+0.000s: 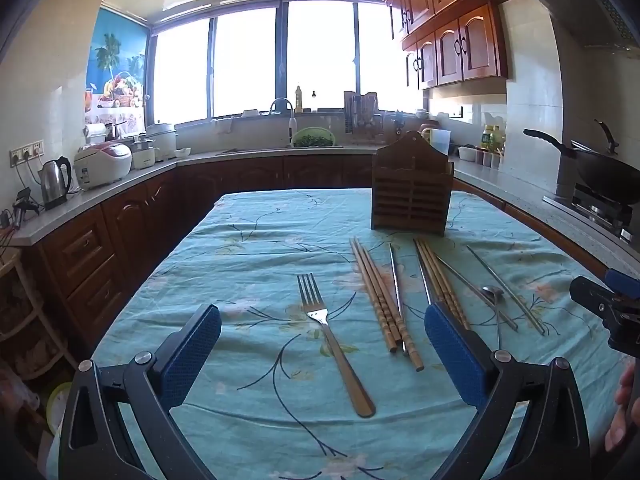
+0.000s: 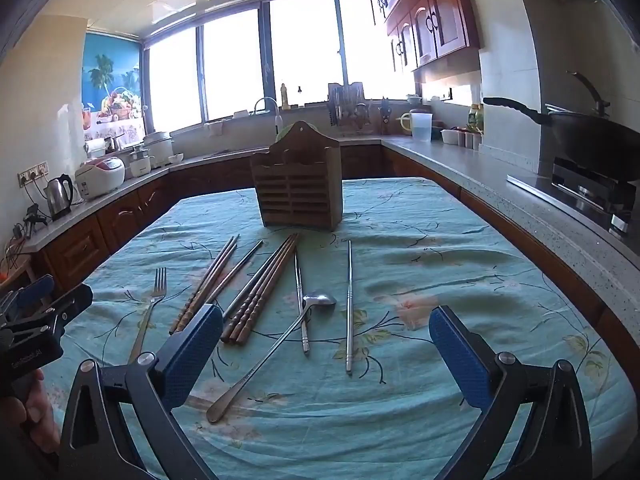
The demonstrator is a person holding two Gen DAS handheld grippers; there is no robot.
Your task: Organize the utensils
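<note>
A slatted wooden utensil holder (image 1: 412, 188) (image 2: 298, 184) stands upright at the far middle of the table. In front of it lie a metal fork (image 1: 332, 332) (image 2: 150, 308), two bundles of wooden chopsticks (image 1: 384, 300) (image 2: 260, 296), several metal chopsticks (image 2: 349, 304) (image 1: 508, 292) and a metal spoon (image 2: 272, 352) (image 1: 494, 300). My left gripper (image 1: 322, 344) is open above the fork. My right gripper (image 2: 326, 344) is open above the spoon and metal chopsticks. Each gripper shows at the edge of the other's view, the right one (image 1: 608, 312) and the left one (image 2: 44, 312).
The table carries a turquoise flowered cloth (image 1: 248, 248) (image 2: 440, 248). Kitchen counters surround it: a kettle (image 1: 54, 182) and rice cooker (image 1: 104, 164) on the left, a sink under the window, a wok (image 2: 592, 140) on the stove at right.
</note>
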